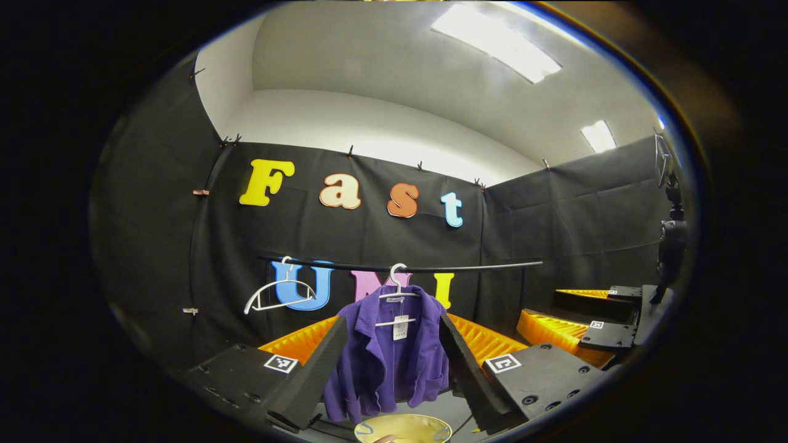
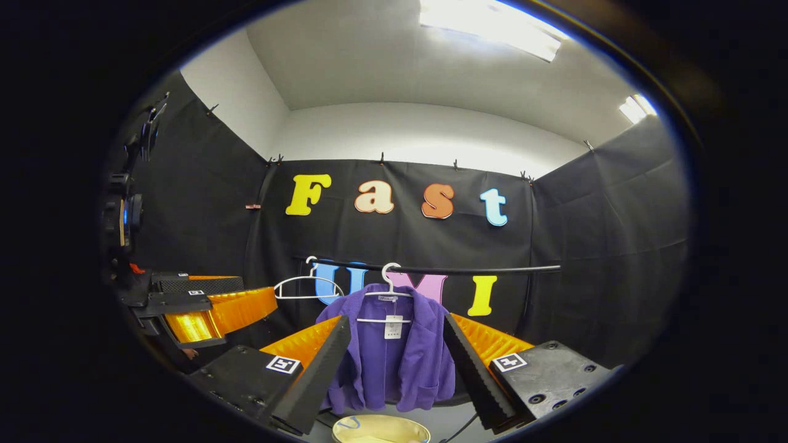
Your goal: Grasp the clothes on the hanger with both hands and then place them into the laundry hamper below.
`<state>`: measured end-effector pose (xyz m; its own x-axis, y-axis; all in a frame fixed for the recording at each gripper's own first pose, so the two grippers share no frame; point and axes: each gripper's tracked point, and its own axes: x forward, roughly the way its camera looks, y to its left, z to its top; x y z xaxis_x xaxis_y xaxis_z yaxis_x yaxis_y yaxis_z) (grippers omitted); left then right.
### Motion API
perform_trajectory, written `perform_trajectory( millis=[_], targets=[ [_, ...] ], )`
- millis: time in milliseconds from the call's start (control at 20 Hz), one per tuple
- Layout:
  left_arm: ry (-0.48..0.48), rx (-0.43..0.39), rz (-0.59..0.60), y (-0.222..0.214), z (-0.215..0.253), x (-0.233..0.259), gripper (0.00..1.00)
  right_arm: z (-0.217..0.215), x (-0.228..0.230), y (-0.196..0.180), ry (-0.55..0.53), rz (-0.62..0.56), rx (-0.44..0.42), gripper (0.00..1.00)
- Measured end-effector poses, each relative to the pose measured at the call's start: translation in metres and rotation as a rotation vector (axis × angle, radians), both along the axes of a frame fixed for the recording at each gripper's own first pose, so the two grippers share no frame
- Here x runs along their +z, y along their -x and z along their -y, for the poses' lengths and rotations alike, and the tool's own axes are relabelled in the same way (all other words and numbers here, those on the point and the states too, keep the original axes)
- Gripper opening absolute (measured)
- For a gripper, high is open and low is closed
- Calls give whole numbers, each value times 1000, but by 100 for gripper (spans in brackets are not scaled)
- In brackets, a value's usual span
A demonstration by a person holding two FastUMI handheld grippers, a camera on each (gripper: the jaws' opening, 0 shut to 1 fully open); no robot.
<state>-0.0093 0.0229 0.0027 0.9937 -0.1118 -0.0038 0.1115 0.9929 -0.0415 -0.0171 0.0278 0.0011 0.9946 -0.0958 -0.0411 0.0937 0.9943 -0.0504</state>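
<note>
A purple jacket [image 1: 394,357] [image 2: 397,360] with a white tag hangs on a white hanger [image 1: 397,289] [image 2: 388,289] from a black rail [image 1: 468,267] [image 2: 492,269]. Below it stands a pale yellow laundry hamper [image 1: 403,429] [image 2: 378,429], its rim at the bottom edge. My left gripper [image 1: 394,363] is open, its fingers framing the jacket from a distance. My right gripper [image 2: 397,363] is open too, aimed at the same jacket. In the left gripper view the right gripper [image 1: 585,326] shows far right. In the right gripper view the left gripper [image 2: 203,307] shows far left.
An empty white hanger [image 1: 280,292] [image 2: 308,286] hangs on the rail to the left of the jacket. Black cloth walls close the booth behind and on both sides. A camera mount [image 1: 671,234] stands at the right wall.
</note>
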Motion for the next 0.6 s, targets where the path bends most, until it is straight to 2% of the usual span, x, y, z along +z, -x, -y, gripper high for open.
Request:
perform_trajectory(
  millis=[300, 600],
  targets=[
    [20, -59, -14, 9, -15, -3, 94, -6, -1, 16, 39, -9, -80, 97],
    [36, -62, -30, -1, -26, -19, 94, 4, -14, 9, 53, -23, -121, 97]
  ],
)
